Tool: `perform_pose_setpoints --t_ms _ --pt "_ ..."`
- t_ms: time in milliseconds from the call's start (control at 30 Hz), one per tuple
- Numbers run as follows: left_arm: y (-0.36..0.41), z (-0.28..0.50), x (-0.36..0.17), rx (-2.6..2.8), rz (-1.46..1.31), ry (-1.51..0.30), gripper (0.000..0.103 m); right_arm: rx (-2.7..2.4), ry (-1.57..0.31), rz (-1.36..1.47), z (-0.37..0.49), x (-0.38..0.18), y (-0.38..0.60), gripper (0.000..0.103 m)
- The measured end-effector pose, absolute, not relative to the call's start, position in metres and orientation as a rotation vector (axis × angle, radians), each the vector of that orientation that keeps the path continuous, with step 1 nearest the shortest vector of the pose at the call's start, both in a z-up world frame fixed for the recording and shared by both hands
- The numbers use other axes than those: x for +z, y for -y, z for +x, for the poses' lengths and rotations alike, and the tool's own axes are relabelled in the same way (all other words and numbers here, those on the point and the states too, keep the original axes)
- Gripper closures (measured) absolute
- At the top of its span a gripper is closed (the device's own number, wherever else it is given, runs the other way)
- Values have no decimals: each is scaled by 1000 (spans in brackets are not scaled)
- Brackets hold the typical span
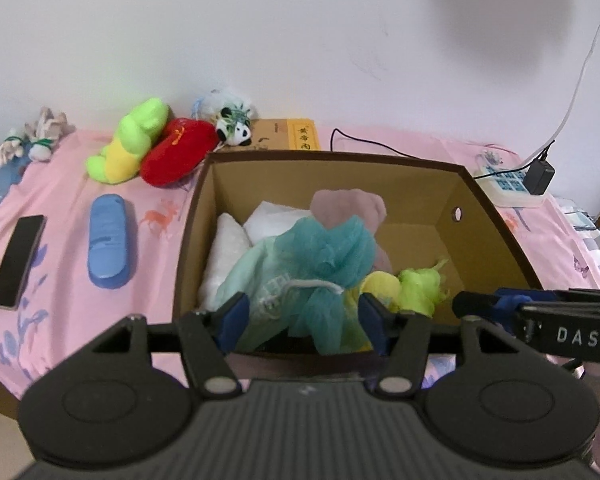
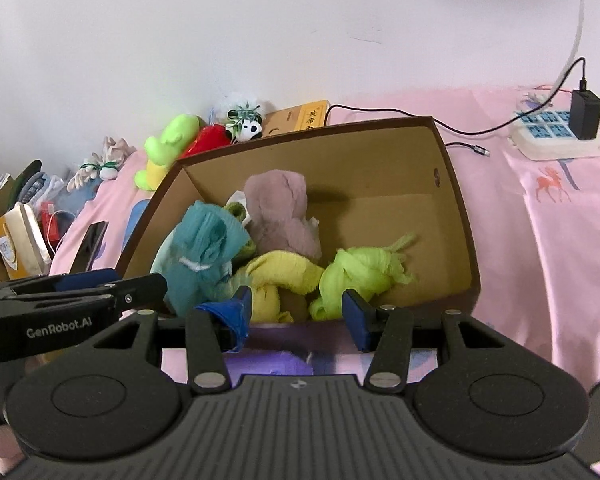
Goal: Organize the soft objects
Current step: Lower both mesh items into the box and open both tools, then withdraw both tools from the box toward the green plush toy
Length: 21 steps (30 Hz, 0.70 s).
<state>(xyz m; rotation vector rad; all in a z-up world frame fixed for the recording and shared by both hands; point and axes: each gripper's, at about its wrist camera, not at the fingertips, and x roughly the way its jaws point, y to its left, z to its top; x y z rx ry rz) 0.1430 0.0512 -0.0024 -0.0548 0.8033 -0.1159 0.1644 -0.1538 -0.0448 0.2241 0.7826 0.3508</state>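
Blue-padded fingers of the left gripper [image 1: 302, 322] stand spread over the near rim of the cardboard box [image 1: 496, 224], nothing pinched between them; a teal mesh pouf [image 1: 328, 248] lies just beyond and below, inside the box. Beside it, the right gripper [image 2: 296, 314] also hovers at the near rim with its jaws apart and holding nothing, though a loose blue strip hangs at its left pad. Each gripper's side shows at the edge of the other's view.

Inside the box, the teal pouf rests on a pale mint cloth [image 1: 256, 268] at the left. To its right lie a yellow mesh pouf [image 2: 278, 276] and a lime-green mesh pouf [image 2: 360, 276], touching each other. Behind them sits a dusty-pink plush [image 2: 280, 208], and white padded pieces [image 1: 228, 248] lean against the left wall.

Outside, on the pink bedsheet [image 1: 60, 196], a green-and-yellow plush [image 1: 130, 140] leans on a red plush [image 1: 176, 150] near the box's far left corner, with a small panda toy [image 1: 236, 126] just behind. A blue case [image 1: 108, 236] and a dark phone [image 1: 18, 260] lie further left. A white power strip [image 2: 556, 136] with a black adapter sits to the right.
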Motion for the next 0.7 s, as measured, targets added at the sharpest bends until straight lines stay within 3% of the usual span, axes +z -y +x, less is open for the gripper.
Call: perform_pose_setpoints --t_ms 700 --pt "-18 92 -4 -101 69 -807 40 336 -756 270 106 -45 162 69"
